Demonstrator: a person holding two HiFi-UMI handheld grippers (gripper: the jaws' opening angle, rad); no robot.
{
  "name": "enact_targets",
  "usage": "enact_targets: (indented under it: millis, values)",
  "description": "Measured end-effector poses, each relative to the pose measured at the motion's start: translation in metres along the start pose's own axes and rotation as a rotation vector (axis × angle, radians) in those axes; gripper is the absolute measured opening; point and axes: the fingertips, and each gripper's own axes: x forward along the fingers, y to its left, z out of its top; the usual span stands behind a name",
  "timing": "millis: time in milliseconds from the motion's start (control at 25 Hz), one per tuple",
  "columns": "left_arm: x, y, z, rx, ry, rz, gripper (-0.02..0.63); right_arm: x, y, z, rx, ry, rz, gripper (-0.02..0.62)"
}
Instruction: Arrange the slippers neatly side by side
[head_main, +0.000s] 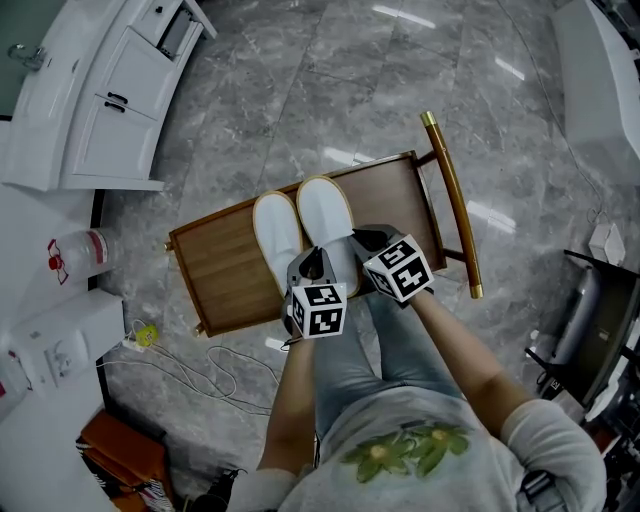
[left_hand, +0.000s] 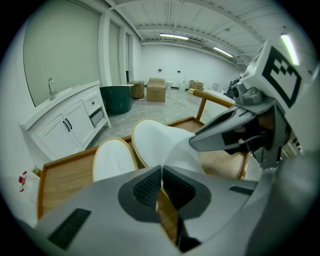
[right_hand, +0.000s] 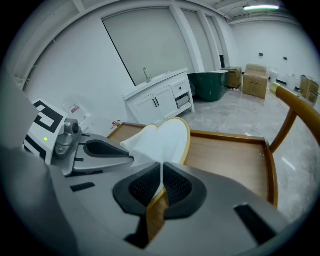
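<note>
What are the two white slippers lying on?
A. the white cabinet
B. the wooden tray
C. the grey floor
B: the white slippers lie next to each other inside the raised rim of the wooden tray.

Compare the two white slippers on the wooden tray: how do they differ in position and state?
The right slipper has its toe farther along the tray than the left slipper. The right slipper's heel end is pinched by the right tool; the left slipper lies flat, apparently free. Both are white, toes pointing the same way, side by side.
</note>
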Motion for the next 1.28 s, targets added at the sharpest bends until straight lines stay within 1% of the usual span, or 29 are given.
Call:
enact_targets:
  millis: [120, 680, 920, 1080, 1200, 1280]
  values:
    - [0.005, 0.002, -0.003, 0.005, 0.009, -0.002, 0.023, 0.006, -0.001, -0.002, 0.002, 0.009, -0.003, 0.021]
    - [0.026, 0.005, -0.018, -0.021, 0.051, -0.051, 0.025, 0.029, -0.011, -0.019, 0.013, 0.074, -0.036, 0.021]
    - [0.031, 0.004, -0.019, -0.039, 0.054, -0.060, 0.025, 0.033, -0.014, -0.021, 0.012, 0.078, -0.035, 0.021]
    - [0.032, 0.003, -0.020, -0.037, 0.058, -0.054, 0.025, 0.034, -0.014, -0.023, 0.013, 0.084, -0.033, 0.021]
    - [0.032, 0.003, -0.020, -0.047, 0.057, -0.048, 0.026, 0.035, -0.012, -0.023, 0.008, 0.087, -0.021, 0.033]
    - [0.031, 0.003, -0.019, -0.062, 0.051, -0.054, 0.029, 0.035, -0.009, -0.024, 0.002, 0.093, -0.012, 0.064]
